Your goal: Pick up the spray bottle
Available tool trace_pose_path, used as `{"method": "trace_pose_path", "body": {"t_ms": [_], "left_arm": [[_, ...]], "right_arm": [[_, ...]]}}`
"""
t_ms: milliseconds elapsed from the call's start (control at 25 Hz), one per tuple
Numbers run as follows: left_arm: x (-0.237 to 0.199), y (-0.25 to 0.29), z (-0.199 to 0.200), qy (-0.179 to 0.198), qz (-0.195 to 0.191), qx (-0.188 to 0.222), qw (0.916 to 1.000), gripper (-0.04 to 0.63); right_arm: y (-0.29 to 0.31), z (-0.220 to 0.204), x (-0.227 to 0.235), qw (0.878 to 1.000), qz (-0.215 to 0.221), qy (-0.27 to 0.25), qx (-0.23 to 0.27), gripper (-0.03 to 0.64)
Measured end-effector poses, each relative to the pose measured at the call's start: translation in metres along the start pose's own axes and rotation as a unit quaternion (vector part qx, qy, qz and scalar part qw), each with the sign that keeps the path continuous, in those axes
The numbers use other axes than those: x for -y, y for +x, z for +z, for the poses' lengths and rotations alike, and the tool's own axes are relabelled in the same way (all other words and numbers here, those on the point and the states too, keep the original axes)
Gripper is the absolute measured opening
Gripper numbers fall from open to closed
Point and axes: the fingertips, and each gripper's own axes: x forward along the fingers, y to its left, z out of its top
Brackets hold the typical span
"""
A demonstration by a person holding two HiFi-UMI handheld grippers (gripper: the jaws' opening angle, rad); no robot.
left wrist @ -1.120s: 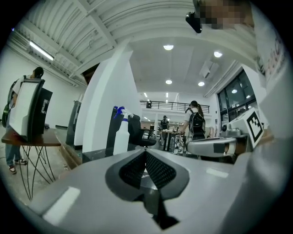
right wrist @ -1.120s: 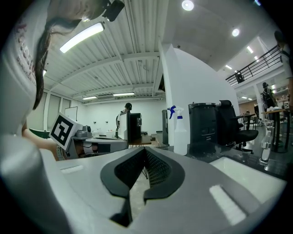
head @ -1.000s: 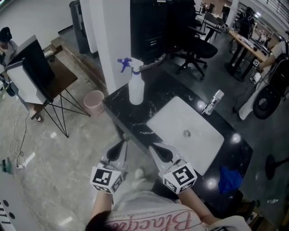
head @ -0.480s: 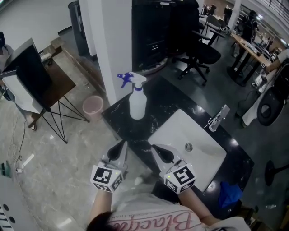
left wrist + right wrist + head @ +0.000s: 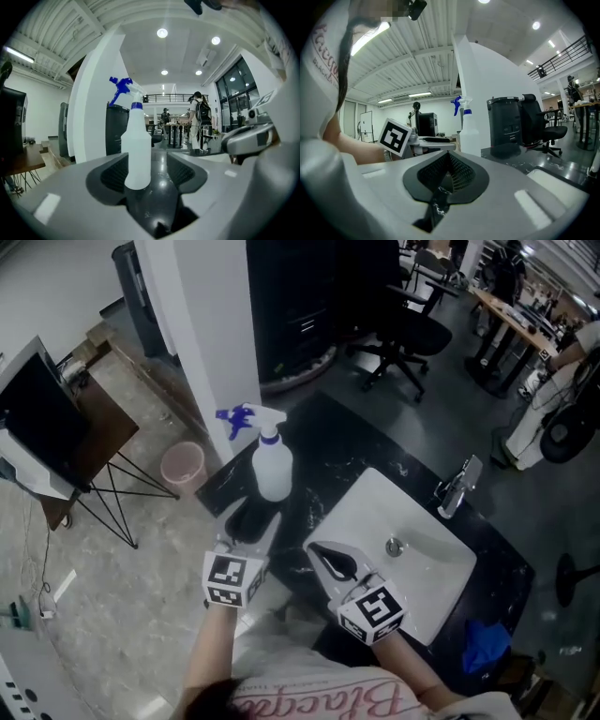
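Note:
A white spray bottle (image 5: 272,472) with a blue trigger head (image 5: 238,418) stands upright near the left end of the black marble counter (image 5: 349,448). My left gripper (image 5: 251,516) sits just in front of it, and its jaws are opening. In the left gripper view the bottle (image 5: 138,152) stands just ahead of the gap, slightly left, with the pads (image 5: 112,172) apart from it. My right gripper (image 5: 321,551) hovers over the counter's front edge beside the sink, shut with nothing held. From the right gripper view (image 5: 449,158) the bottle (image 5: 468,131) shows far ahead.
A white sink basin (image 5: 427,563) with a faucet (image 5: 457,489) fills the counter's right part. A blue cloth (image 5: 486,643) lies at the far right. A white pillar (image 5: 211,334) rises behind the bottle. A pink bin (image 5: 181,463) stands on the floor at left, an office chair (image 5: 405,332) beyond.
My left gripper has moved forward up to the bottle and its jaws have parted. The right gripper has come forward a little and stays shut.

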Motion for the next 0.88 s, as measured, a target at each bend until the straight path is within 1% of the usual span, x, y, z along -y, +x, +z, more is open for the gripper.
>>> {"method": "trace_pose_path", "body": {"t_ms": [40, 80, 120, 240, 320, 560, 720, 880], "left_arm": [[-0.004, 0.008, -0.003, 0.001, 0.004, -0.003, 1.0, 0.272], [-0.008, 0.016, -0.005, 0.002, 0.009, -0.005, 0.9999, 0.335], [-0.012, 0.023, -0.008, 0.002, 0.011, -0.008, 0.9999, 0.381], [-0.019, 0.043, -0.014, -0.003, 0.005, -0.013, 0.9999, 0.432], [-0.021, 0.057, -0.014, -0.005, -0.005, -0.013, 0.9999, 0.454], [-0.022, 0.087, -0.02, 0.004, -0.039, -0.025, 0.9989, 0.459], [-0.02, 0.101, -0.024, 0.021, -0.056, -0.034, 0.9976, 0.454], [-0.021, 0.108, -0.024, 0.021, -0.075, -0.031, 0.9965, 0.448]], "right_arm": [[0.003, -0.001, 0.002, 1.0, -0.002, 0.0, -0.002, 0.002], [0.006, -0.001, 0.004, 1.0, -0.004, 0.002, -0.004, 0.002], [0.009, -0.002, 0.005, 1.0, -0.007, 0.005, -0.006, 0.003], [0.018, -0.003, 0.009, 1.0, -0.013, 0.013, -0.011, 0.002], [0.024, -0.005, 0.012, 1.0, -0.018, 0.017, -0.014, 0.002], [0.041, -0.009, 0.02, 0.999, -0.032, 0.027, -0.022, 0.003], [0.048, -0.01, 0.023, 0.998, -0.046, 0.013, -0.033, 0.003], [0.051, -0.014, 0.021, 0.998, -0.05, 0.014, -0.039, 0.003]]}}
